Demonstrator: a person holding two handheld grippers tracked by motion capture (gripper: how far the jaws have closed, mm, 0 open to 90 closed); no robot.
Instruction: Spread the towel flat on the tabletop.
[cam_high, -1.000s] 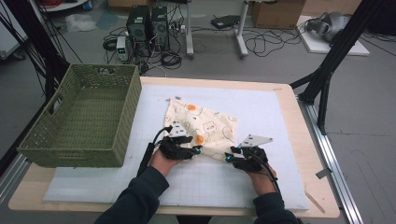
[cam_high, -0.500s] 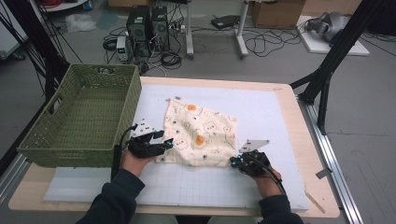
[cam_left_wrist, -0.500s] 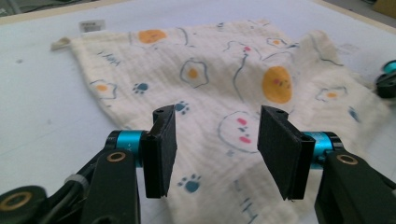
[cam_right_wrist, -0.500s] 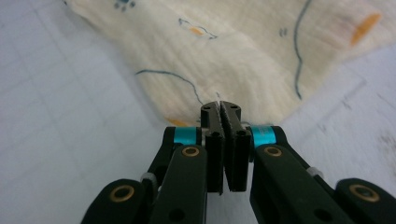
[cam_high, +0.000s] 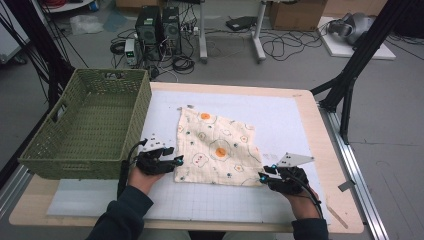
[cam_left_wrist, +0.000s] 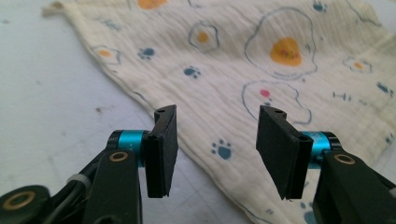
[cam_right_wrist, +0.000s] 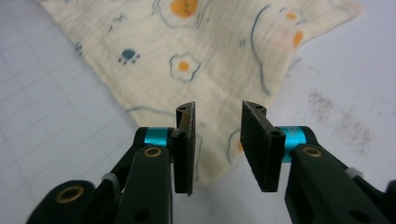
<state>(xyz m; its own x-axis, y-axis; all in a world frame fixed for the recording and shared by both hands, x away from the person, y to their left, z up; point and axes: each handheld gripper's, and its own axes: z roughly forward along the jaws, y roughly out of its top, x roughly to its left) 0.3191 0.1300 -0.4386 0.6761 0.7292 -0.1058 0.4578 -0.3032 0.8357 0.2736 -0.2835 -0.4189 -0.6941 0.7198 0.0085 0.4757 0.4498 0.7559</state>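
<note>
Flanking the cloth (cam_high: 216, 147) now — both grippers farther apart, jaws open.

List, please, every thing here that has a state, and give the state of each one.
cloth: spread flat on the mat, unfolded, not gripped
basket: upright, nothing seen inside
left gripper: open, at the cloth's near left corner
right gripper: open, at the cloth's near right corner, jaws just opening
mat: flat on the table

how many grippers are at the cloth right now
2. The left gripper sits at the near left corner of the egg-print cloth, beside the green basket; the right gripper at its near right corner.
</note>
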